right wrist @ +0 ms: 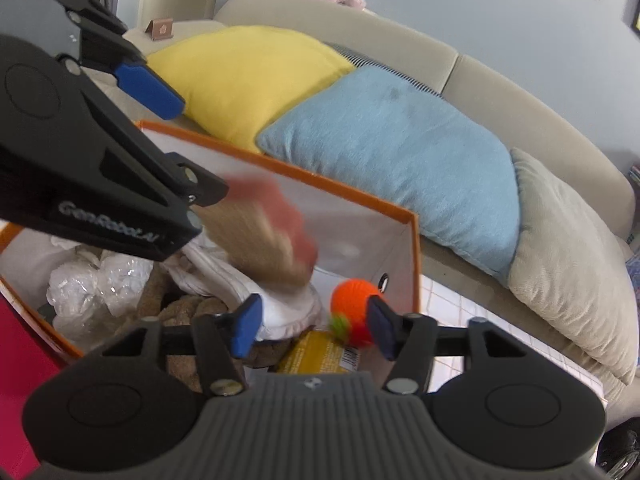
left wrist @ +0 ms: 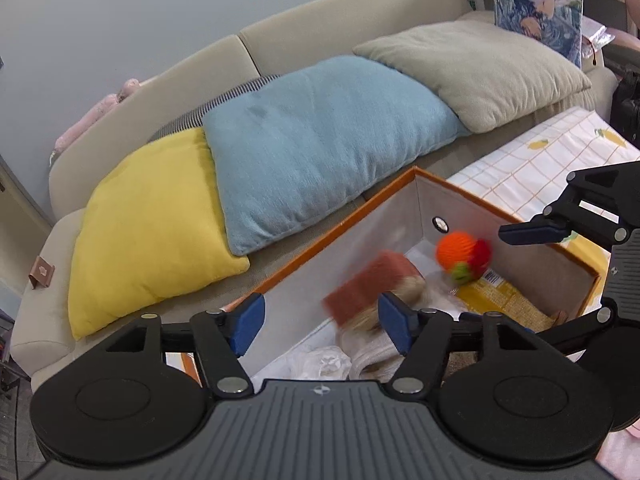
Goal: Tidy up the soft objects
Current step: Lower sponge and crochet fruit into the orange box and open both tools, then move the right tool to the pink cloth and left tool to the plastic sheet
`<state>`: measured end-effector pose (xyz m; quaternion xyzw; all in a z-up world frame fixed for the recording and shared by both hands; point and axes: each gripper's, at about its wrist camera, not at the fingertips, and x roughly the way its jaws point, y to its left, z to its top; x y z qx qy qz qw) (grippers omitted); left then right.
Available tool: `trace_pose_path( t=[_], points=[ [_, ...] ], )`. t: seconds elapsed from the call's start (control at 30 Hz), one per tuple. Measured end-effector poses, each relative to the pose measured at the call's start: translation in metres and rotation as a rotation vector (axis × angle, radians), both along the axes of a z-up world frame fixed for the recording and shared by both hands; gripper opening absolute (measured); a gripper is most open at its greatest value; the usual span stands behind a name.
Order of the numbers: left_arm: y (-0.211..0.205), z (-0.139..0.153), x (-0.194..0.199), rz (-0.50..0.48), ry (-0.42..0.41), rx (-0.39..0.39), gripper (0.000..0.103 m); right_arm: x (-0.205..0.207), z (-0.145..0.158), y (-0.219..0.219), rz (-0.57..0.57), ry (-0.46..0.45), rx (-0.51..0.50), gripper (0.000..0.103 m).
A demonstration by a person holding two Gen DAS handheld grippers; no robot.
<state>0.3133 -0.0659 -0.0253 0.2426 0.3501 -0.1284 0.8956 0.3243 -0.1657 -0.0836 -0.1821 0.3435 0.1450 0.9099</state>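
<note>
Beige sofa point(left wrist: 328, 32) against a grey-blue wall, three cushions: yellow point(left wrist: 152, 236), blue point(left wrist: 320, 148), grey point(left wrist: 480, 76). One orange-rimmed box point(left wrist: 348, 212) in front. Inside: blurred brown toy point(left wrist: 368, 284), orange ball point(left wrist: 456, 252). Left gripper point(left wrist: 322, 322) and right gripper point(right wrist: 314, 326) both spread, empty.

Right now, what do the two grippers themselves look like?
Both match. The left gripper and right gripper each have black linkage arms with silver rivets, two blue pads at the fingertips, and a ribbed dark grey body flanked by round black discs. A small compass-like emblem marks each body. White "GenRobot.AI" lettering runs along the left gripper's side. No cables or sleeves show.
</note>
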Motion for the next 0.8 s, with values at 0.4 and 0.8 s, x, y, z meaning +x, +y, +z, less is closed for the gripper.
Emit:
trace_pose_path(
  t=[0.4,0.8],
  points=[
    [0.004,0.064,-0.092,-0.043,-0.159,-0.185,0.078,-0.089,0.058,-0.034,-0.067,-0.098,0.189,0.082],
    [0.001,0.062,-0.190,-0.133,-0.033,-0.362,0.080,-0.220,0.053,-0.091,-0.173,-0.057,0.246,0.082]
  ],
)
